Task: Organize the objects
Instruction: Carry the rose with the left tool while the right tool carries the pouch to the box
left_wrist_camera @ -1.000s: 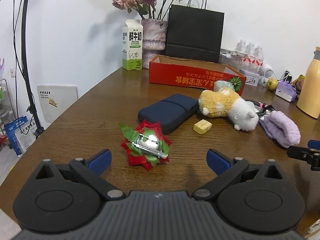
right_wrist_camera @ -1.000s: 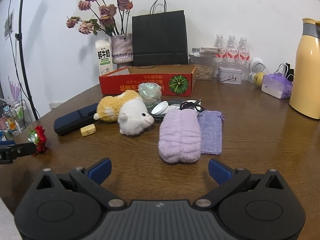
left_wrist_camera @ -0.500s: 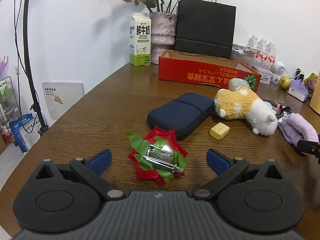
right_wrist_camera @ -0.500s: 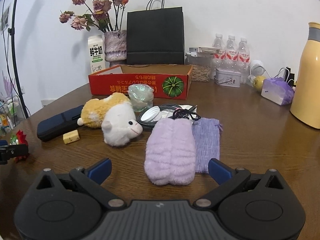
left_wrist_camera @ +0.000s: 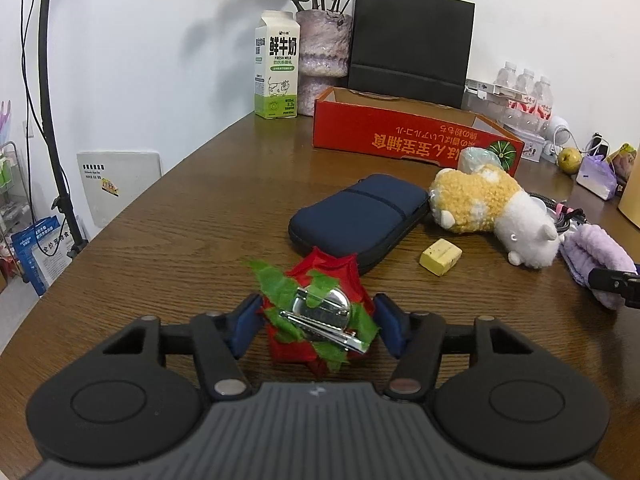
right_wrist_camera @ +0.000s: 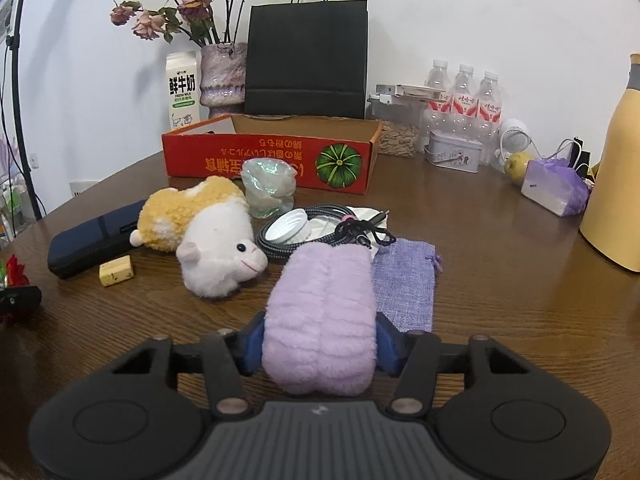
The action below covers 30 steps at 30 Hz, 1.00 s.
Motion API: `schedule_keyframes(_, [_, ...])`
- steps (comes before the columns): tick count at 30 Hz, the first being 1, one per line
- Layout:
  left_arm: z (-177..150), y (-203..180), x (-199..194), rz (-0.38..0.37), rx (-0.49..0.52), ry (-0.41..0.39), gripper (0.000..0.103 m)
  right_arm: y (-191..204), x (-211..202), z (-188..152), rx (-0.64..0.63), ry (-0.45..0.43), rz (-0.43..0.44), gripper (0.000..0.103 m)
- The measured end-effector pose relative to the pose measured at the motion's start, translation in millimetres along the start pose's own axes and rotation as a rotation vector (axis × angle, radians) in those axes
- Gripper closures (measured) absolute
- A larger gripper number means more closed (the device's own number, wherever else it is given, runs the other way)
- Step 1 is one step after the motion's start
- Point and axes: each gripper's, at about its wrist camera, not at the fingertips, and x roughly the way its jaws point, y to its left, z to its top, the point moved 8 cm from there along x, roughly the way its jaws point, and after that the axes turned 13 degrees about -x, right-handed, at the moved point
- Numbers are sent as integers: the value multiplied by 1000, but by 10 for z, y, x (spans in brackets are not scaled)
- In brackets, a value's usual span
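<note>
My left gripper (left_wrist_camera: 318, 320) is shut on a red and green flower clip (left_wrist_camera: 320, 316) with a silver metal clasp, which rests on the wooden table (left_wrist_camera: 180, 220). My right gripper (right_wrist_camera: 320, 340) is shut on a fluffy purple roll (right_wrist_camera: 322, 312) lying on the table. The red cardboard box (right_wrist_camera: 272, 156) stands open at the back. The fluffy purple roll also shows in the left wrist view (left_wrist_camera: 596, 256), at the right edge.
A navy case (left_wrist_camera: 360, 212), a yellow block (left_wrist_camera: 440, 256) and a yellow-white plush toy (right_wrist_camera: 208, 232) lie between the grippers. A purple pouch (right_wrist_camera: 408, 280), a cable (right_wrist_camera: 320, 220), a white lid (right_wrist_camera: 288, 228) and a clear cup (right_wrist_camera: 270, 188) lie ahead. A milk carton (left_wrist_camera: 277, 66), vase, black bag and yellow flask (right_wrist_camera: 616, 168) stand behind.
Both grippers moved forward and closed: the left one onto the flower clip, the right one onto the fluffy purple roll. Both were open before.
</note>
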Motion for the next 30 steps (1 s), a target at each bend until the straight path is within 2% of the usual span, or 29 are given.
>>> schedule_keyframes(3, [0,0,-9,1,0,-1,58,-16,-7,-6,7,-3,5,55])
schedule_keyframes(5, [6,-4,-30,-10,-3,-1,61,-25,-30,-1,13,-11,9,57])
schedule_keyframes(20, [214,-270,-312,-103,25,-60,61,-12,-335,167,23,-104,31,61])
schedule_keyframes(30, [434,-603,-325,-175,53,-85,61,86,-437,456,-6,-169,53,61])
